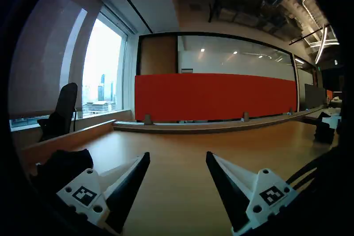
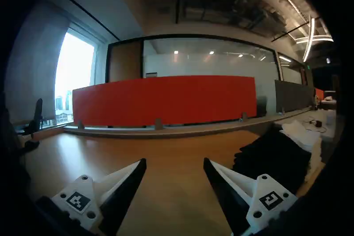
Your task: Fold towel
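Note:
In the right gripper view a stack of folded black towels (image 2: pixel 276 158) lies on the wooden table (image 2: pixel 172 160) to the right of my right gripper (image 2: pixel 175 161), with folded white towels (image 2: pixel 305 136) behind it. That gripper is open and holds nothing. In the left gripper view my left gripper (image 1: pixel 178 155) hovers low over the bare table (image 1: pixel 186 147), open, with nothing between its fingers. A dark cloth heap (image 1: pixel 66 163) sits just left of its left finger.
A red divider panel (image 1: pixel 214 96) runs along the table's far edge, with a glass wall behind it. A black office chair (image 1: pixel 62 114) stands by the window at left. Dark objects (image 1: pixel 325 129) and cables sit at the table's right side.

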Demonstrator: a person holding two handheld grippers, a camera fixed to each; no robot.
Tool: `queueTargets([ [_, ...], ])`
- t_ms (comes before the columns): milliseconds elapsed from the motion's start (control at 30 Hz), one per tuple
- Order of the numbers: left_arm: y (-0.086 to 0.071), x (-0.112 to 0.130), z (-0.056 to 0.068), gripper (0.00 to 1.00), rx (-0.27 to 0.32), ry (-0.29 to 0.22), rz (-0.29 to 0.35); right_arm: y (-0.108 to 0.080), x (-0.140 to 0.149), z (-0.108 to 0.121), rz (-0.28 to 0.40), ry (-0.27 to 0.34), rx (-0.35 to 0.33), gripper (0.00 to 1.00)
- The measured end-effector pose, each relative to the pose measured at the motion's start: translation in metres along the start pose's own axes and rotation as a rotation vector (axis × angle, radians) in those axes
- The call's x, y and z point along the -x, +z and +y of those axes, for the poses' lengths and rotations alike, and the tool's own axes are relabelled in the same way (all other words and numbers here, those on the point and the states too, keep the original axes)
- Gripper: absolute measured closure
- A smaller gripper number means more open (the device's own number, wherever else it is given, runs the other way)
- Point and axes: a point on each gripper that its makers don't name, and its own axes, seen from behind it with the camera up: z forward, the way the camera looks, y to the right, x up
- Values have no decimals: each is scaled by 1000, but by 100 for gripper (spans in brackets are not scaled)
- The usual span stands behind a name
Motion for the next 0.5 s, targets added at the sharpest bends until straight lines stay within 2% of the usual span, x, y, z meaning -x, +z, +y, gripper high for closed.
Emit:
queueTargets([
  [500, 0, 0, 0, 6, 0, 0, 0, -3, 2, -11, 20, -47, -16, 0],
])
